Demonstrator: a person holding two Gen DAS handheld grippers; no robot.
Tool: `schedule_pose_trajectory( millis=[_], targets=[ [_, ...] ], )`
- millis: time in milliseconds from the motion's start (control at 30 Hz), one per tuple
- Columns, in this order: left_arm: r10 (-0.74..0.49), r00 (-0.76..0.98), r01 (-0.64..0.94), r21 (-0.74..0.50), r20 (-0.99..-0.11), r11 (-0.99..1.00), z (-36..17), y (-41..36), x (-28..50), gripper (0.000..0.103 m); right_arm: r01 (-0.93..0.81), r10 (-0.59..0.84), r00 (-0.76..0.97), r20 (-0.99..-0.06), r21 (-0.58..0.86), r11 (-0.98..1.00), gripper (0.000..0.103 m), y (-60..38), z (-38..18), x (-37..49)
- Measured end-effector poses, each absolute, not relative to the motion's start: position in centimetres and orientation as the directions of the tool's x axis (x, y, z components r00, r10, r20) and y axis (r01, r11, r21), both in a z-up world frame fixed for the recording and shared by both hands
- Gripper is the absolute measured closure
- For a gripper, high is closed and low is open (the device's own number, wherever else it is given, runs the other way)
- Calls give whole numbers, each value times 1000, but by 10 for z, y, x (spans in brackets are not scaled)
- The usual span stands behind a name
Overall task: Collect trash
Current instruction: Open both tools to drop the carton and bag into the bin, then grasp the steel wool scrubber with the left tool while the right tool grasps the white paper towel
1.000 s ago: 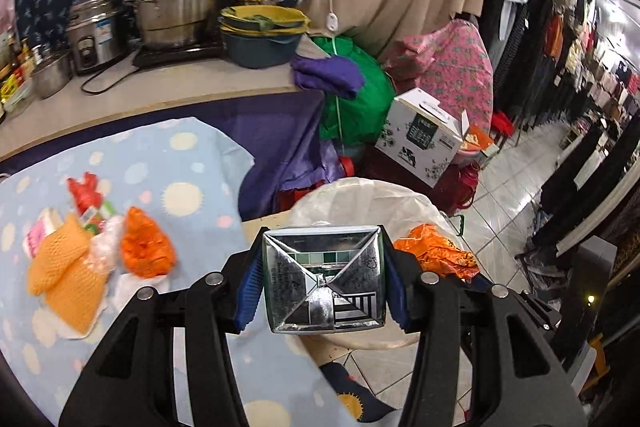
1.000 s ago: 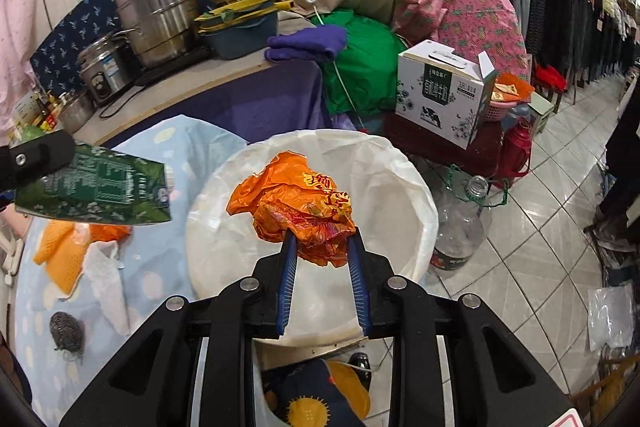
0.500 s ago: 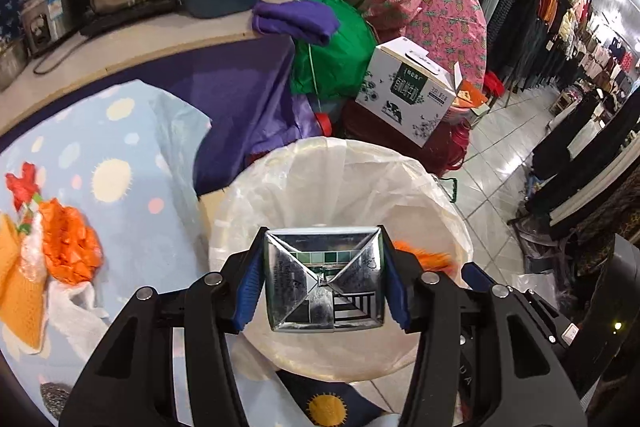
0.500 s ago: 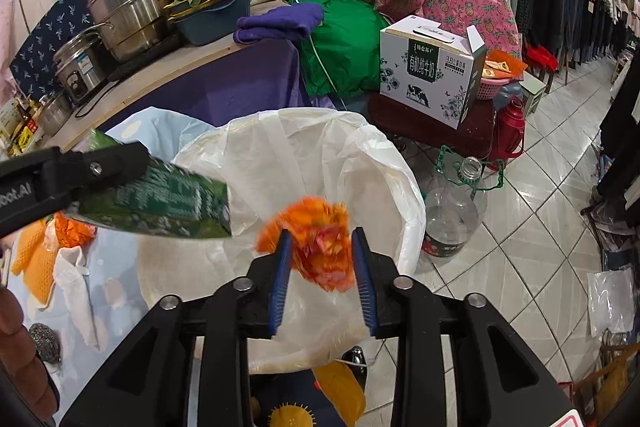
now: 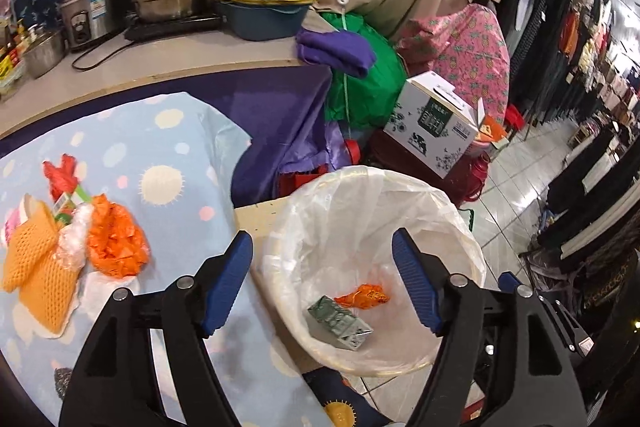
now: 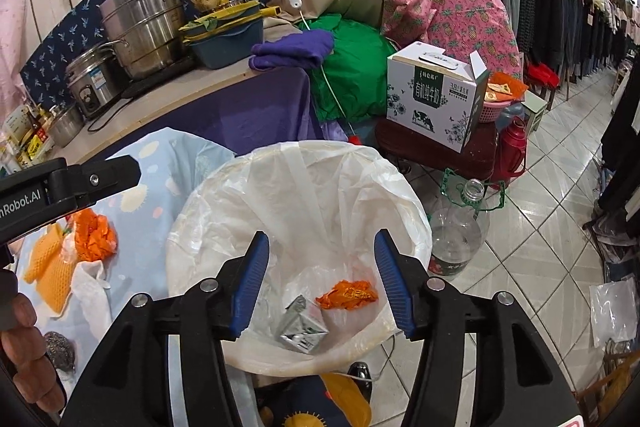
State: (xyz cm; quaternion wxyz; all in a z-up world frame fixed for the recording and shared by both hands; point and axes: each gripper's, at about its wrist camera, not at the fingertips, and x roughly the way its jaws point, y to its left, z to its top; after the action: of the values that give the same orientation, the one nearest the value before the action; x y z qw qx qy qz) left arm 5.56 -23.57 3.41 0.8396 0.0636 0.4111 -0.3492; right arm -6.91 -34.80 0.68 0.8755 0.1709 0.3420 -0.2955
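The trash left to collect lies in a small heap on the spotted blue tablecloth [image 5: 132,155], left of the bin: a crumpled orange plastic bag [image 5: 116,241], two orange foam nets [image 5: 38,267], a wad of clear film [image 5: 74,233], a red wrapper scrap [image 5: 62,177] and a white sheet [image 6: 90,283] under them. All of it looks feather-light, soft and springy; the bag would crush flat and is best pinched through its bunched middle, while the nets give under pressure and may snag on each other and on the film, so one could drag the rest along. A green drink carton [image 5: 340,323] and an orange wrapper [image 5: 364,295] already rest at the bottom of the white-lined trash bin [image 5: 460,227]. The left gripper [image 5: 322,279] hangs above the bin's near rim, jaws wide apart and empty, pointing forward and down. The right gripper [image 6: 322,279] is poised directly over the bin mouth, likewise spread and holding nothing.
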Motion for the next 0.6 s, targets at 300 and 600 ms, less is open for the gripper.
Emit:
schedule_pose_trajectory(
  millis=[300, 600],
  targets=[
    [-480, 502, 563, -150, -720, 813, 44, -179, 58, 32, 613, -398, 614, -682, 94, 784, 46, -326, 21, -68],
    [-343, 586, 404, -102, -734, 909, 36, -96, 62, 19, 521, -320, 645, -694, 93, 848, 44, -277, 19, -50]
  ],
)
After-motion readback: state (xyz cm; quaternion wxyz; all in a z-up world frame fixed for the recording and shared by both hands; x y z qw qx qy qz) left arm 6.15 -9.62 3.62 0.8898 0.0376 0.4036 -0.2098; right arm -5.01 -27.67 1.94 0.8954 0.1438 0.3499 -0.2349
